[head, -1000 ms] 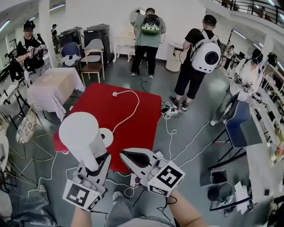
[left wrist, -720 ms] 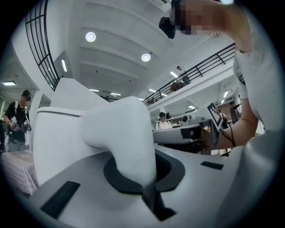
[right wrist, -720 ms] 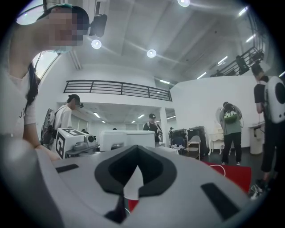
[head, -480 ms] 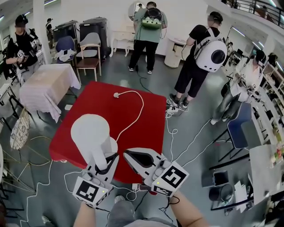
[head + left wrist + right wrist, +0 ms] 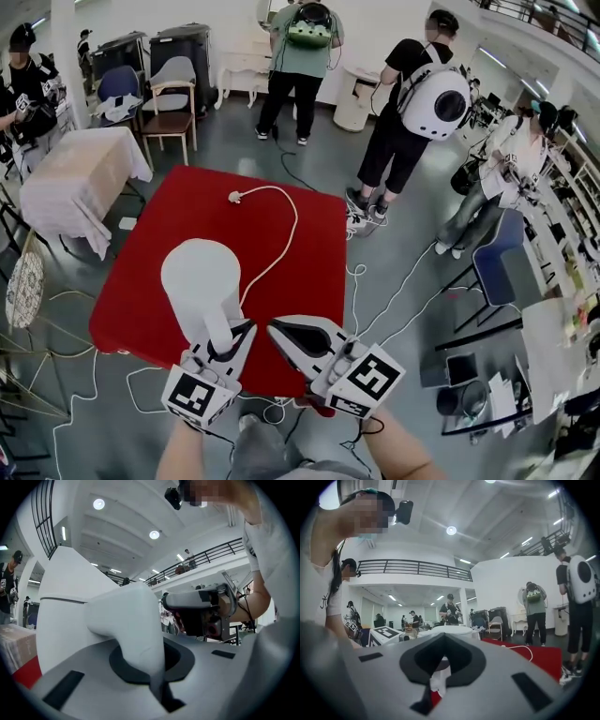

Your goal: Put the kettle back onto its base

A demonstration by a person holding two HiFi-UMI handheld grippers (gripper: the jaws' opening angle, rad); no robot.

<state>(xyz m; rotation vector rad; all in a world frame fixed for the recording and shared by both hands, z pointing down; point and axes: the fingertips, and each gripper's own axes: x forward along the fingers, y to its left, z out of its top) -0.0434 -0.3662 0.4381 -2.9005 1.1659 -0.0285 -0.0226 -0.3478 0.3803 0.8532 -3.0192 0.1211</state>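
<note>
Over the near edge of the red desk (image 5: 178, 216), the left hand-held gripper (image 5: 228, 330) pinches the kettle (image 5: 200, 279) by its handle, while the right hand-held gripper (image 5: 281, 330) is pressed together on nothing; lower the kettle level, centred where the cord (image 5: 294, 220) ends.

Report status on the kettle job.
Left hand-held gripper shut on handle of white plastic kettle; right hand-held gripper shut, empty. Kettle above red table, base not in view. White power cord beside, nothing blocking.

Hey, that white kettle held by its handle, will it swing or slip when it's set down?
The smooth white plastic kettle looks rigid, so it likely won't flex. The left tongs clamp only its thin handle, with the bulky body out ahead, so it may pivot. The glossy handle could slip.
</note>
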